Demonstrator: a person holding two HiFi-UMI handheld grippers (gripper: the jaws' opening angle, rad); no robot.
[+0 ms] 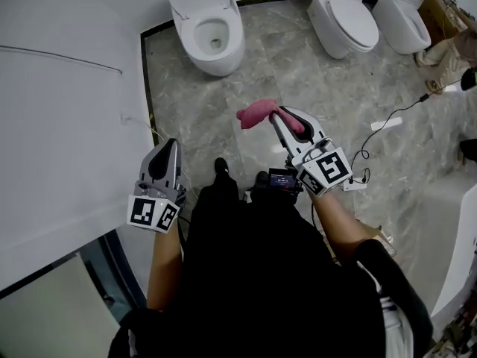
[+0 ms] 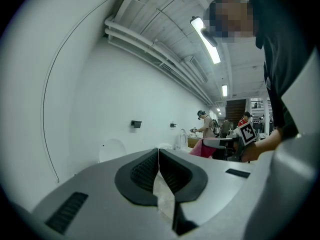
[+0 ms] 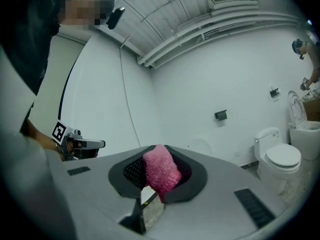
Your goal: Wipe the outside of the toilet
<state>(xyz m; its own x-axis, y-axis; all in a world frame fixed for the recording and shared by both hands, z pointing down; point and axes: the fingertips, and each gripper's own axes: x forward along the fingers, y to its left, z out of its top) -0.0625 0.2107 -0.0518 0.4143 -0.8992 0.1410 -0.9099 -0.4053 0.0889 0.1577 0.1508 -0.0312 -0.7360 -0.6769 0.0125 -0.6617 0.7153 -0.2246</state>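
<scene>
Right gripper (image 1: 278,115): jaws clamped on pink cloth (image 3: 161,170), gripped near one end, and the rest bunches out past the tips. Left gripper (image 2: 158,153): jaws closed together, nothing between them, held low beside the white wall (image 1: 59,125). Both are above the marble floor (image 1: 216,129), with nothing touching porcelain yet. Open-lid toilet (image 1: 211,32) is ahead, well apart from the cloth. Two more toilets (image 1: 346,21) stand further right; I can't tell which is the target. Cloth looks light, soft and limp, so it should conform to curves, but an end-only grip may slip under drag. Toilet surface is likely hard, slick glazed ceramic, fixed down. No hold needed, just press the free wad on the outer shell.
</scene>
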